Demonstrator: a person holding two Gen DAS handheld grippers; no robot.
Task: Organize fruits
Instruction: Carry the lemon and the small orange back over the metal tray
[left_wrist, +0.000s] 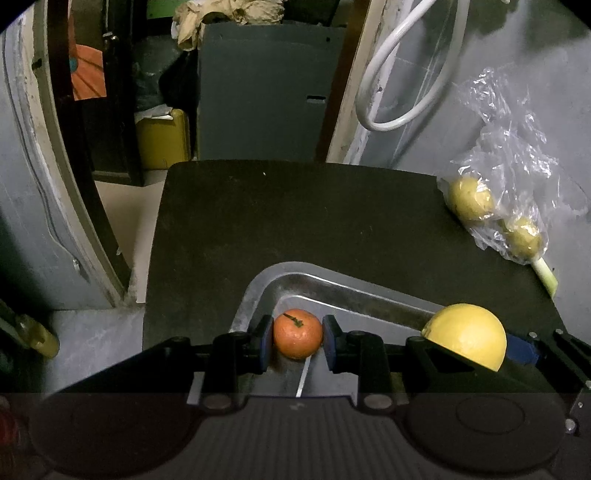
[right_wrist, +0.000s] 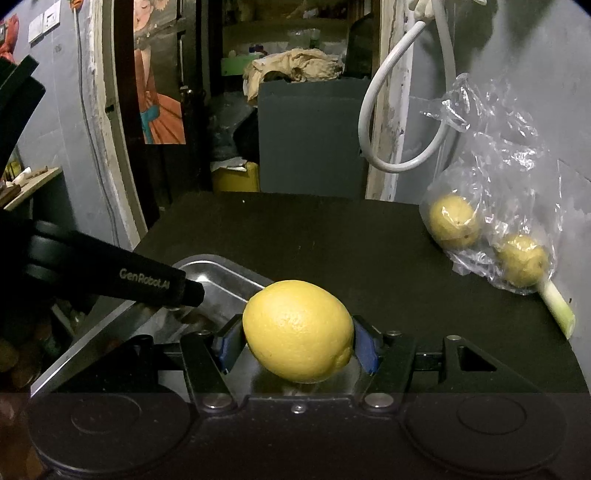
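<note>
The left gripper (left_wrist: 297, 339) clamps a mandarin (left_wrist: 297, 334) over the steel tray (left_wrist: 258, 291). The right gripper (right_wrist: 298, 345) grips a lemon (right_wrist: 298, 330); ahead to its right lies a plastic bag (right_wrist: 491, 206) of yellowish fruit.

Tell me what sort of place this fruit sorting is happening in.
Probably a cluttered storage or utility room in a home, not a proper kitchen: a yellow jerrycan on the floor, a loose white hose looped against the bare grey wall, and crumpled paper heaped on a dark cabinet.
</note>
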